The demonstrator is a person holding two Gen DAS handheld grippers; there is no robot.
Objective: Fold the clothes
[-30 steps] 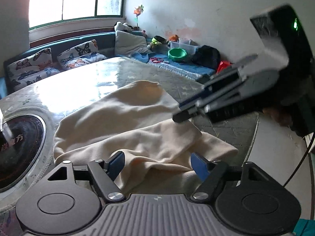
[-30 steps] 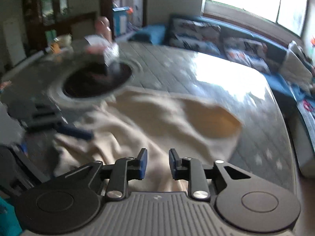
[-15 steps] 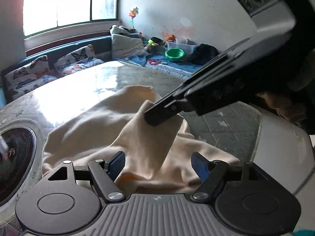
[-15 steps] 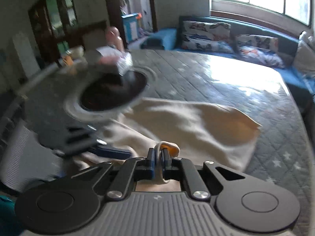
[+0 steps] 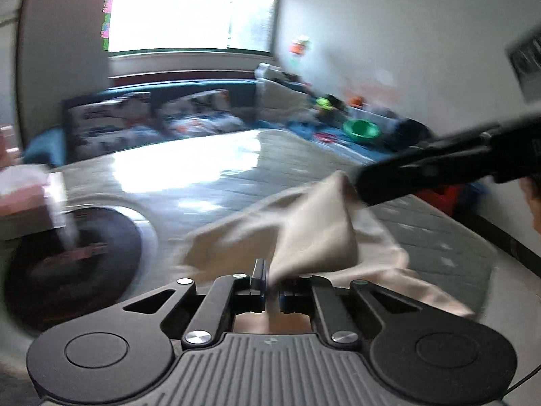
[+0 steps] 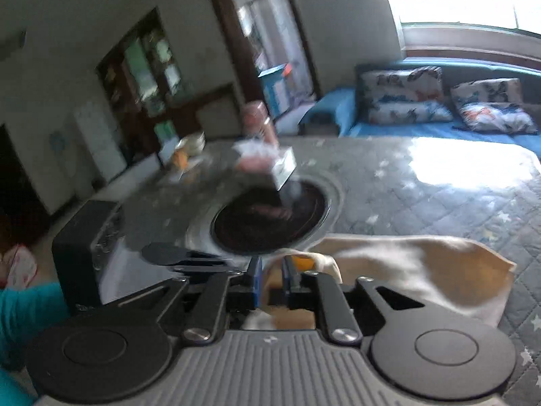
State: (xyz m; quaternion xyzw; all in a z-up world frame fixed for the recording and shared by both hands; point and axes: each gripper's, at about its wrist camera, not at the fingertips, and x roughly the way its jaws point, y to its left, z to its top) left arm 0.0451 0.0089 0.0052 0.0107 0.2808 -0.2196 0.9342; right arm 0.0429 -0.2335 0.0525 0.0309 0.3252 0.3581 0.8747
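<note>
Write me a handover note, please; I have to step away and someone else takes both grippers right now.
Left gripper: shut on the cream garment, a fold of cloth pinched between its pads.
Right gripper: fabric of the same garment is between its pads, but the jaws are opening, so do not trust that hold.
Garment: partly lifted off the quilted table, the rest trailing on it beside the round dark inset.
Done: both ends picked up.
Left: no fold is laid yet. Probably re-secure the right side, spread the cloth, then fold it. Both views are blurred.
</note>
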